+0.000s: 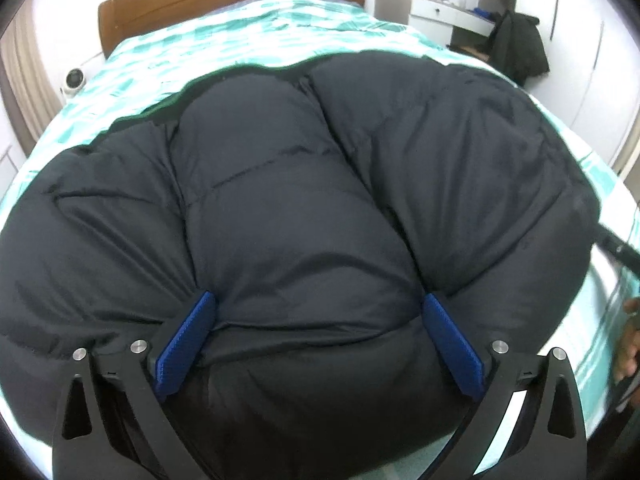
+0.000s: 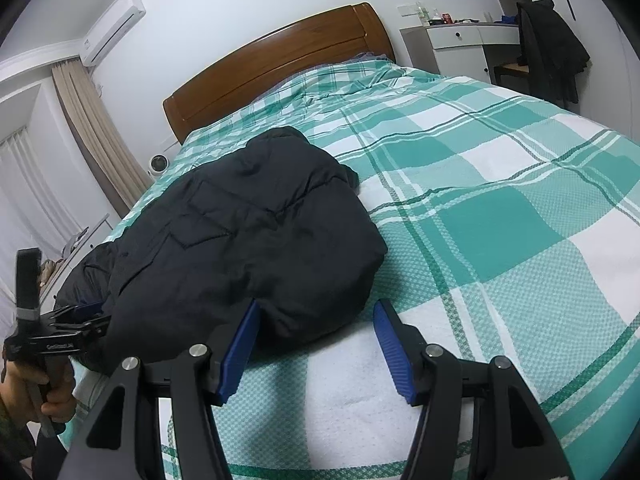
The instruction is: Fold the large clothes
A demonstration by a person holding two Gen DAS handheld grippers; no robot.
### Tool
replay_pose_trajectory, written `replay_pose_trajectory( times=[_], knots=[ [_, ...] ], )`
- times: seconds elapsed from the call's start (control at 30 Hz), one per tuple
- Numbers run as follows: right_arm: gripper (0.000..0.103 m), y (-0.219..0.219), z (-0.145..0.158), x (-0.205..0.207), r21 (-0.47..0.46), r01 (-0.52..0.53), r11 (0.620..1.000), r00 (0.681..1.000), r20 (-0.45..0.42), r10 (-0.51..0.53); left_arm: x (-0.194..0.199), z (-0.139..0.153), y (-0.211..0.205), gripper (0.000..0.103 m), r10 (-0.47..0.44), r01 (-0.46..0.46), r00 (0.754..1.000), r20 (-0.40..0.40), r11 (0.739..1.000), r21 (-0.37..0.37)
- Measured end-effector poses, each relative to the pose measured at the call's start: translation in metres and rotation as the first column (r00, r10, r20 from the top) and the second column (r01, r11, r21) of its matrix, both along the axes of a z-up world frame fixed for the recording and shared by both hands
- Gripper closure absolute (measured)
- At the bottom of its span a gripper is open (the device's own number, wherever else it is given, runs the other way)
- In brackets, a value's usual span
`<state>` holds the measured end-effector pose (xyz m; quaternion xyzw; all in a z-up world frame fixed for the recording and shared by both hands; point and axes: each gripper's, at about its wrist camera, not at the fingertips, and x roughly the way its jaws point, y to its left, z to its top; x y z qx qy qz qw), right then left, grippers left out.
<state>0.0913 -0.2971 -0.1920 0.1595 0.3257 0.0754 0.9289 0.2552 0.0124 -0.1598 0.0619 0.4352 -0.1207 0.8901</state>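
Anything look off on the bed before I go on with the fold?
Nothing damaged or spilled. The puffy black down jacket lies bunched and lopsided near the left edge of the green-and-white checked bedspread, its near end lumpy around the left gripper.

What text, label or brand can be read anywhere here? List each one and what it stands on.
White lettering on the left gripper body: blurred, not readable.
Small mark on the air conditioner: too small to read.
Dark puffer jacket, plaid bedspread, desk: no text visible.
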Motion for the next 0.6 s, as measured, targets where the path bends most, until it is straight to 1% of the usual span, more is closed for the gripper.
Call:
replay_pose_trajectory(
  times=[0.07,0.13,0.23,0.27,0.3,0.33,0.4,0.43,0.53,0.6],
  knots=[
    [0.043,-0.001,-0.001,0.0,0.002,0.001,1.0,1.0,-0.003,-0.001,0.001,-0.005,-0.002,0.001,-0.003,0.003,1.0,0.015,1.0,0.02],
    [0.043,-0.002,-0.002,0.0,0.004,0.003,1.0,1.0,-0.006,-0.003,-0.001,-0.005,-0.003,0.001,0.004,-0.004,1.0,0.02,1.0,0.019],
    [0.043,-0.002,0.0,-0.001,0.001,0.002,1.0,1.0,-0.004,-0.002,-0.015,0.006,-0.003,0.003,0.026,-0.026,1.0,0.001,1.0,-0.007],
    [0.043,-0.002,0.0,-0.002,-0.001,0.001,1.0,1.0,-0.002,-0.001,-0.023,0.011,-0.005,0.003,0.016,-0.016,1.0,-0.002,1.0,-0.01],
    [0.043,-0.002,0.001,-0.003,-0.006,0.0,1.0,1.0,0.0,0.0,-0.03,0.011,-0.007,0.003,0.005,-0.005,1.0,0.004,1.0,0.008],
    [0.043,-0.002,0.001,-0.002,-0.005,0.0,1.0,1.0,0.001,0.0,-0.038,0.009,-0.011,0.002,-0.011,0.01,1.0,0.018,0.999,0.047],
    [0.043,-0.003,-0.001,0.0,0.003,0.0,1.0,1.0,-0.004,0.0,-0.046,-0.007,-0.019,0.001,-0.045,0.039,0.998,0.038,0.99,0.135],
    [0.043,-0.003,-0.002,0.002,0.006,0.001,1.0,1.0,-0.007,-0.001,-0.046,-0.012,-0.023,0.001,-0.047,0.039,0.998,0.045,0.987,0.156],
    [0.043,-0.004,0.0,0.001,0.008,0.005,1.0,1.0,-0.007,-0.005,-0.047,-0.014,-0.029,0.001,-0.033,0.023,0.998,0.053,0.983,0.18],
    [0.043,-0.009,0.004,-0.004,0.032,0.008,0.999,1.0,-0.008,-0.008,-0.051,-0.006,-0.029,0.002,-0.038,0.031,0.999,0.035,0.983,0.18]
  ],
)
